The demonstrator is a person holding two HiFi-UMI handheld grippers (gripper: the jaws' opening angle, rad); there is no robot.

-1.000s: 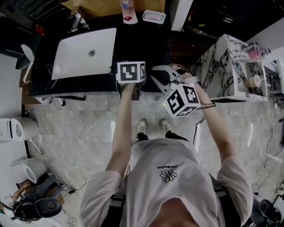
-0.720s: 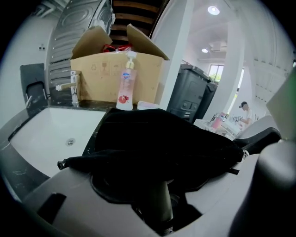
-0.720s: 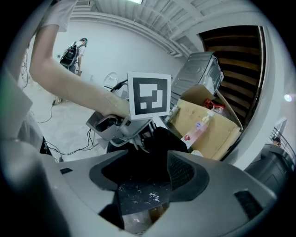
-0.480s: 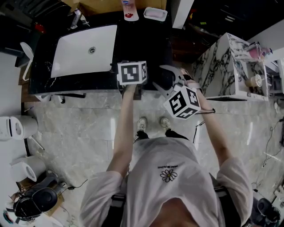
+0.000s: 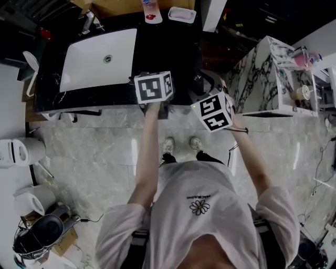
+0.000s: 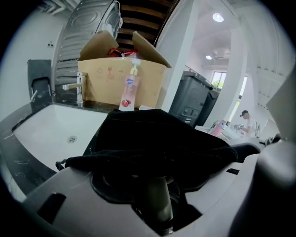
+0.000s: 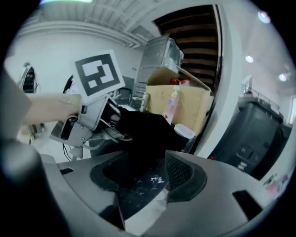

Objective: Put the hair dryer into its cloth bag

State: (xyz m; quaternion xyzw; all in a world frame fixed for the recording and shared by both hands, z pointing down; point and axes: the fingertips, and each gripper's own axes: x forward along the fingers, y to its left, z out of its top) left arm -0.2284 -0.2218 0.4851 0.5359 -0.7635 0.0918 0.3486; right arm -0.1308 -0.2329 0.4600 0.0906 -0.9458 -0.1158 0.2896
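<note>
The black cloth bag (image 6: 157,134) hangs over my left gripper (image 6: 155,185), which is shut on its gathered rim. A grey rod, perhaps the hair dryer's handle (image 6: 157,203), shows under that rim between the jaws; no more of the dryer is visible. In the right gripper view the left gripper (image 7: 111,124) holds the bag (image 7: 145,129) above the black counter. My right gripper (image 7: 145,178) sits just in front of the bag. Its jaws have just been opening and nothing is between them. The head view shows both marker cubes side by side at the counter's front edge, the right gripper (image 5: 203,86) to the right.
A white sink (image 5: 97,58) is set in the black counter (image 5: 52,89), with a faucet (image 6: 76,88) behind it. A cardboard box (image 6: 120,74), a soap bottle (image 6: 129,90) and a white dish (image 5: 182,14) stand at the back. A marble-patterned unit (image 5: 262,79) is at right.
The right gripper has rolled, moved a little toward the counter and the bag, and its jaws have opened. The left gripper has stayed put with the bag.
</note>
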